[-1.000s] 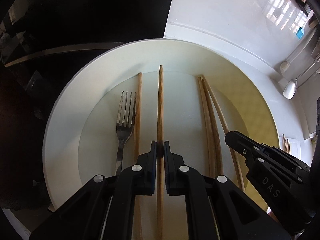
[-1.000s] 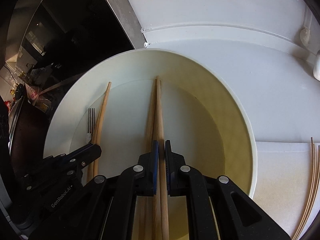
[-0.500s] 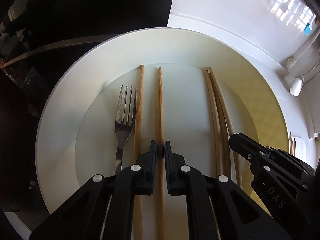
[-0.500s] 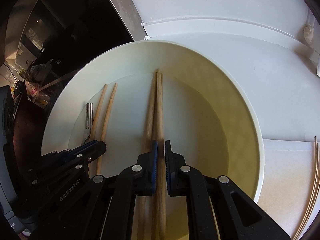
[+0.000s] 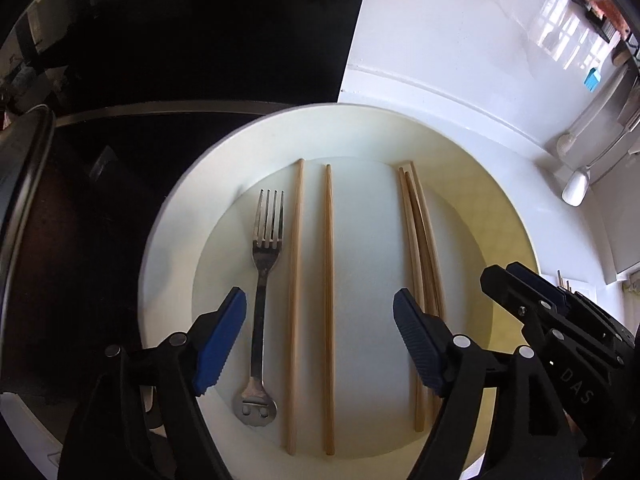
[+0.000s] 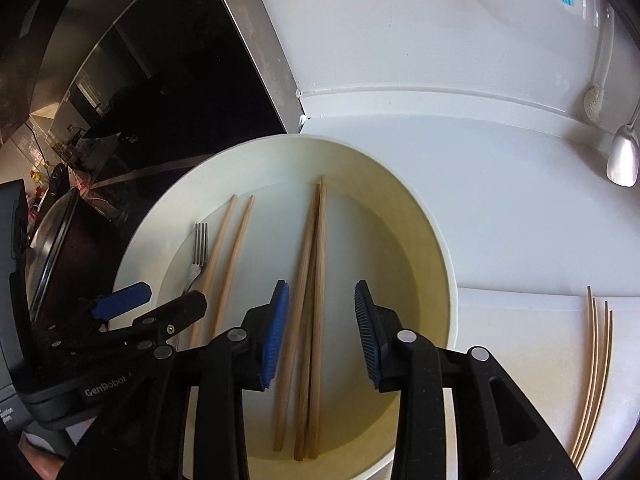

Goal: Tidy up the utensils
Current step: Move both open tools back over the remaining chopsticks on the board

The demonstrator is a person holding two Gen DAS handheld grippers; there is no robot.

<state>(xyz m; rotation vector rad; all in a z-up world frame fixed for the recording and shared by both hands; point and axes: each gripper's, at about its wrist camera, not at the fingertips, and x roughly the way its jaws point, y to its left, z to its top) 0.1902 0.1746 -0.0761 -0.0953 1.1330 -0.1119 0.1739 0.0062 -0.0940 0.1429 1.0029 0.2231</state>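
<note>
A wide white plate point(image 5: 168, 240) holds a metal fork point(image 5: 262, 280), two separate wooden chopsticks point(image 5: 328, 300) and a tight bundle of three chopsticks point(image 5: 420, 256). My left gripper point(image 5: 320, 304) hangs just above the plate with its jaws opening. The fork and the two chopsticks lie between its blue pads, untouched. In the right wrist view my right gripper point(image 6: 320, 292) is also opening over the plate point(image 6: 440, 248). The chopstick bundle point(image 6: 314, 300) lies flat between its pads, which stand apart from it. Each gripper shows at the edge of the other's view.
A black glossy cooktop point(image 5: 160, 60) borders the plate on the left, with a dark pan and lid point(image 6: 52, 248) beside it. On the white counter lie a metal spoon point(image 6: 622, 156) at the far right and several thin pale sticks point(image 6: 596, 380).
Both grippers were shut on chopsticks and have now opened and let them go. The chopsticks lie flat on the plate. Both grippers have risen a little.
</note>
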